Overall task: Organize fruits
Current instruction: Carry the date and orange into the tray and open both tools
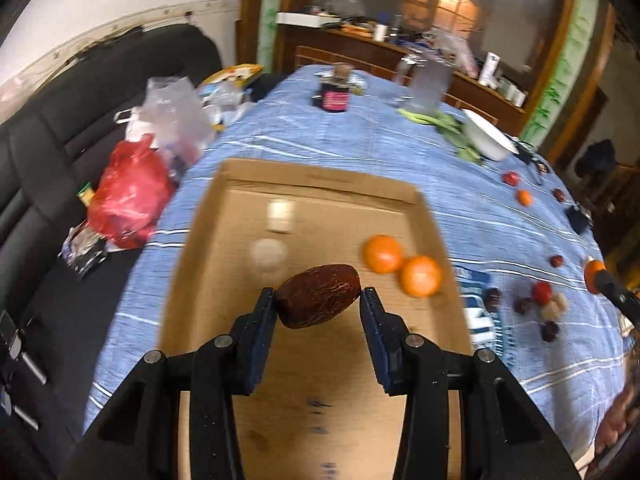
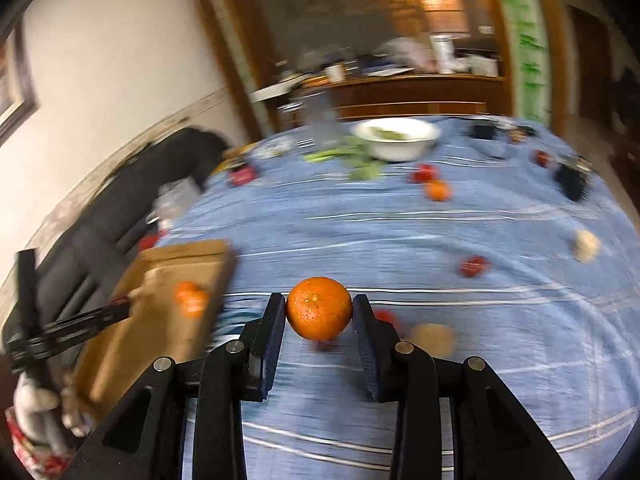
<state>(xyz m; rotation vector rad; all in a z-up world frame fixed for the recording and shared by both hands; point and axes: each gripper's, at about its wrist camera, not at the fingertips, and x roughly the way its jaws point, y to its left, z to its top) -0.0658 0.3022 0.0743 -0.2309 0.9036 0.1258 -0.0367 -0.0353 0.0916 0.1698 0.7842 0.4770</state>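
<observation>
My left gripper (image 1: 318, 298) is shut on a dark red-brown jujube (image 1: 318, 300) and holds it above a shallow cardboard tray (image 1: 320, 178). Two tangerines (image 1: 400, 266) lie in the tray at its right side. My right gripper (image 2: 319, 312) is shut on a tangerine (image 2: 319, 308) above the blue striped tablecloth, right of the tray (image 2: 160, 320). It shows in the left wrist view (image 1: 600, 278) at the far right. Several loose fruits (image 1: 540, 304) lie on the cloth to the tray's right.
A white bowl (image 2: 394, 138) with green vegetables beside it stands at the far side, near a clear jug (image 1: 428, 84) and a dark jar (image 1: 334, 94). Red and clear plastic bags (image 1: 132, 196) lie on a black sofa left of the table. A small black box (image 2: 572, 182) sits far right.
</observation>
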